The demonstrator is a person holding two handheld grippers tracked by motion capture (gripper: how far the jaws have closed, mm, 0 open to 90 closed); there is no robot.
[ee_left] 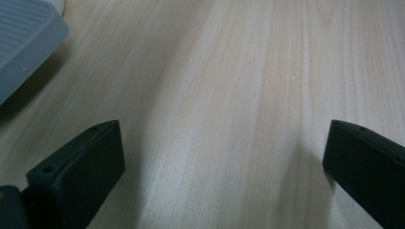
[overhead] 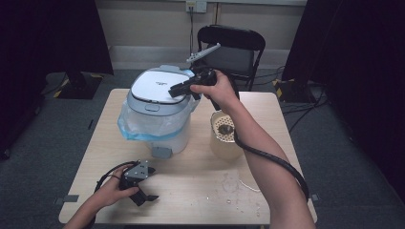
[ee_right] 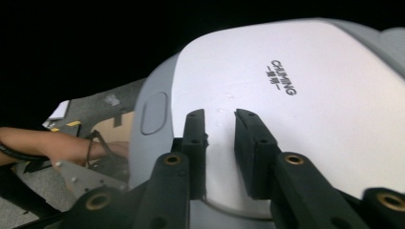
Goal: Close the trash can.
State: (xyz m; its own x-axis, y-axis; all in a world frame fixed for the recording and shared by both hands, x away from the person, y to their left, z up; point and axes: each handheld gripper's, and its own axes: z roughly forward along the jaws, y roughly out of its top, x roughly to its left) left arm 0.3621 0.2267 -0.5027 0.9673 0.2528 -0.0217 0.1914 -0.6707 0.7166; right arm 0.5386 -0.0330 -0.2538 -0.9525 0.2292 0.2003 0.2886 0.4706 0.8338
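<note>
The white and grey lidded bin with a blue plastic bag liner (overhead: 155, 112) sits on the pale wooden table (overhead: 191, 191), a bit toward 11 o'clock from the table's middle. Its white smooth lid (ee_right: 286, 119) looks shut. The right gripper (ee_right: 219, 119) is on top of the lid, and its jaws are pulled in narrow with nothing between them. It seems to be pressing the lid down, so I think the closing is nearly done. What may be left is to lift the gripper away.

The left gripper (overhead: 143, 193) rests on the table at about 7 o'clock. Its jaws are wide apart and hold nothing.

A round tan bucket with something dark inside (overhead: 225, 138) stands just beside the bin, at about 3 o'clock from it. A black folding chair (overhead: 231, 50) stands behind the table at 12 o'clock. Small crumbs and a pale smear (overhead: 239, 188) lie on the table at about 5 o'clock. Nothing blocks the right gripper, but the bucket is close under the person's arm.
</note>
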